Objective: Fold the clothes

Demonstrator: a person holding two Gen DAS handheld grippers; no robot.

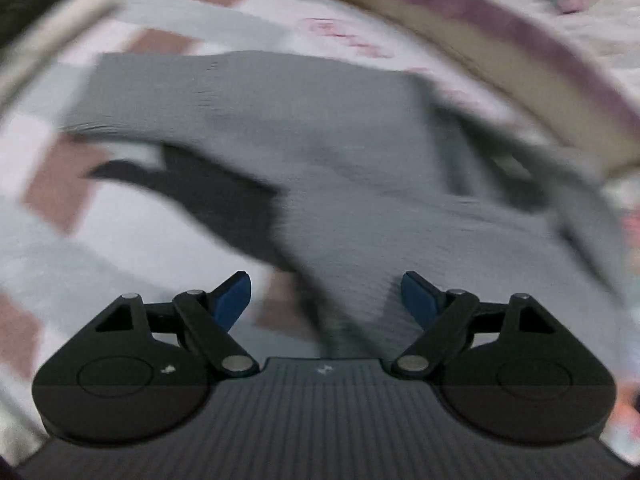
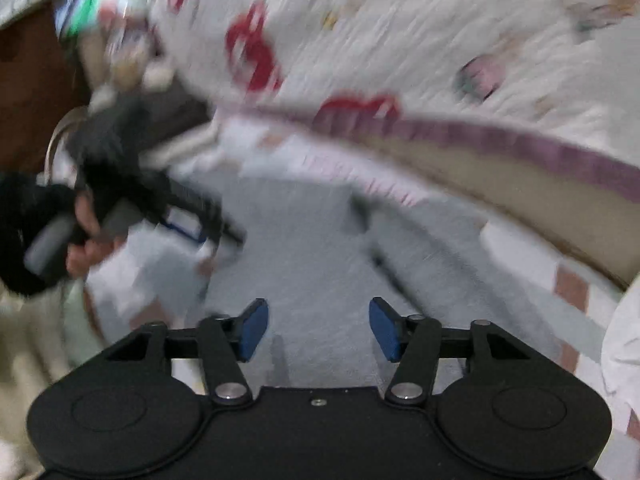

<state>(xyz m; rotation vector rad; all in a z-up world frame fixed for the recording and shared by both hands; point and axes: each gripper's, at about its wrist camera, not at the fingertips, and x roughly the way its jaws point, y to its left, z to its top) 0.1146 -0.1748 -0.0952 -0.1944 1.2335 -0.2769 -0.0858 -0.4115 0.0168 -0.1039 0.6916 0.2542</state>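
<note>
Both views are smeared with motion blur, so the detail is soft. From the left wrist, the left gripper (image 1: pixel 326 300) points down at a grey garment (image 1: pixel 320 152) spread on a checked bed sheet (image 1: pixel 60 216) of white, grey and brownish squares. Its jaws stand wide apart and the blue pads (image 1: pixel 232 300) clamp nothing, though the near edge of the grey cloth runs down into the gap between them; whether cloth touches the right-hand pad is lost in the blur. A dark part of the garment (image 1: pixel 208 196) lies to the left of the grey panel, on the sheet. Beyond the garment runs a purple-edged quilt border (image 1: pixel 520 52) with a tan underside. Over to the right wrist: the right gripper (image 2: pixel 318 330) sits above the same grey garment (image 2: pixel 304 248), jaws parted and empty, blue pads (image 2: pixel 254 330) clear of the fabric. At left in this view a hand (image 2: pixel 86 236) with a dark sleeve grips the handle of the other gripper (image 2: pixel 216 224), which reaches toward the garment's far-left part. Behind lies a white quilt with red prints (image 2: pixel 360 40), draped above the sheet.
</note>
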